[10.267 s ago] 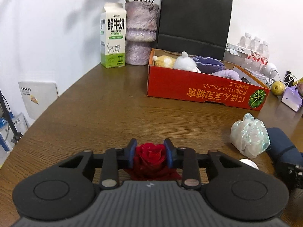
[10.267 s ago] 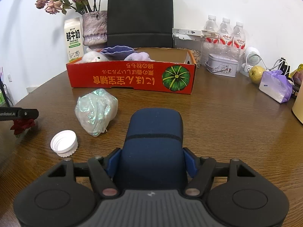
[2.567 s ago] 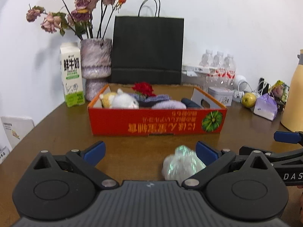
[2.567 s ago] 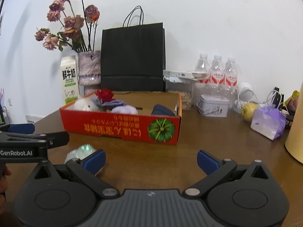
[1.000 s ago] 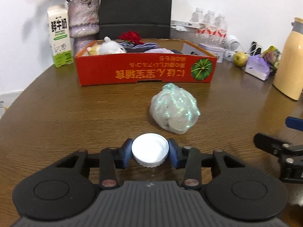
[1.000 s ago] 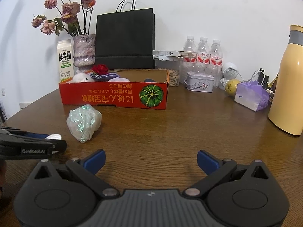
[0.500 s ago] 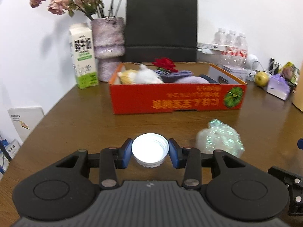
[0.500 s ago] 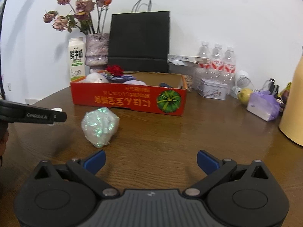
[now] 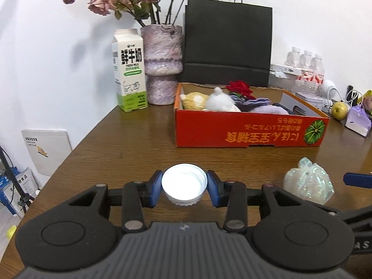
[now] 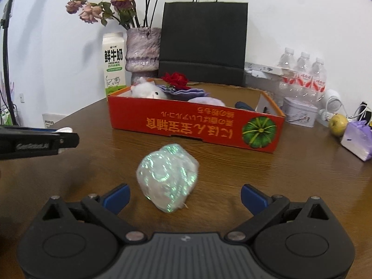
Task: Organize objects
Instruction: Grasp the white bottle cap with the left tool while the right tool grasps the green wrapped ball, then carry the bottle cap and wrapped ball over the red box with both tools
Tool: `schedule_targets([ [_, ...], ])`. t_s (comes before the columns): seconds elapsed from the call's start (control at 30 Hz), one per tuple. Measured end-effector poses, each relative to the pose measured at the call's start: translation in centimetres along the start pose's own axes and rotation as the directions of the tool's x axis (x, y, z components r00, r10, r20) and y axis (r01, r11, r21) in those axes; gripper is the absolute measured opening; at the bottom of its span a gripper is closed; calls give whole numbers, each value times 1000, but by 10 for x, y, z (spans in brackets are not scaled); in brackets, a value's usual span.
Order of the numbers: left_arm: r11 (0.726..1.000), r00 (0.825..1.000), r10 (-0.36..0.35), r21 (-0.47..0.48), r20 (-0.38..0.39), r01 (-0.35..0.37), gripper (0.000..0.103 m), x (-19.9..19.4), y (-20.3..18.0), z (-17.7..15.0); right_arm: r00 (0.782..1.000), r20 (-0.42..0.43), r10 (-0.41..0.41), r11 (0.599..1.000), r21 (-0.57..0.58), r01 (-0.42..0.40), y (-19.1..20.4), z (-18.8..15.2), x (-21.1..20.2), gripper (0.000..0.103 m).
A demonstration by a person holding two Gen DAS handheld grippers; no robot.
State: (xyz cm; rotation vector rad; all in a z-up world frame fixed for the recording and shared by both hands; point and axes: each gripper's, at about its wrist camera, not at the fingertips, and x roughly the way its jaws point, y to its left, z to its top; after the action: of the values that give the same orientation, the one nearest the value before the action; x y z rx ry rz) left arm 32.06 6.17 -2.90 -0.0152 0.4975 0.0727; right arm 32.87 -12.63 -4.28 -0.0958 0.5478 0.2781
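So the left gripper point(image 9: 184, 187) pinched the white bottle cap point(image 9: 184, 184), ready for the red box point(image 9: 251, 127) at one o'clock, while the right gripper point(image 10: 184, 195) gaped around the shiny bag point(image 10: 167, 177).

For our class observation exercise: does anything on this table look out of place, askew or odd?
The shiny wrapped bundle lies loose on the table, outside the red box that holds the other small items. The box's print is upside down from here. The left gripper holds a white cap; the right gripper is open.

L gripper point(image 9: 184, 187) clamps white cap point(image 9: 184, 184), open side up, above table point(image 9: 130, 148); red box point(image 9: 248, 130) near far edge, iridescent bundle point(image 9: 308, 183) at right.
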Motion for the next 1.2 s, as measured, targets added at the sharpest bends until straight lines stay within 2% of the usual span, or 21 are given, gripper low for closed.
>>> schedule_targets([
  [0.23, 1000, 1000, 2, -12, 10, -2, 41, 0, 8, 1, 1000, -20, -3, 999, 33, 4, 10, 14, 25, 98],
  [0.33, 1000, 1000, 3, -16, 14, -3, 41, -1, 9, 0, 1000, -26, -8, 999, 37, 9, 14, 17, 31, 92],
  [0.43, 1000, 1000, 5, -22, 13, -5, 41, -1, 10, -1, 1000, -31, -5, 999, 53, 7, 15, 19, 34, 80],
  [0.5, 1000, 1000, 7, -25, 10, -7, 41, 0, 10, -1, 1000, -31, 1, 998, 61, 1, 13, 19, 35, 62],
  [0.57, 1000, 1000, 9, -29, 6, -9, 41, 1, 11, -2, 1000, -25, 7, 997, 73, -5, 11, 19, 34, 50],
  [0.6, 999, 1000, 10, -32, 5, -9, 41, 1, 12, -3, 1000, -18, 8, 997, 78, -7, 9, 19, 33, 47],
  [0.77, 999, 1000, 9, -46, -3, -9, 41, 2, 15, -4, 999, 32, 16, 997, 70, -18, 11, 18, 24, 42],
  [1.2, 998, 1000, 14, -55, 13, -14, 41, -5, 10, 1, 993, 109, 37, 998, 43, -42, 10, 17, 10, 41],
])
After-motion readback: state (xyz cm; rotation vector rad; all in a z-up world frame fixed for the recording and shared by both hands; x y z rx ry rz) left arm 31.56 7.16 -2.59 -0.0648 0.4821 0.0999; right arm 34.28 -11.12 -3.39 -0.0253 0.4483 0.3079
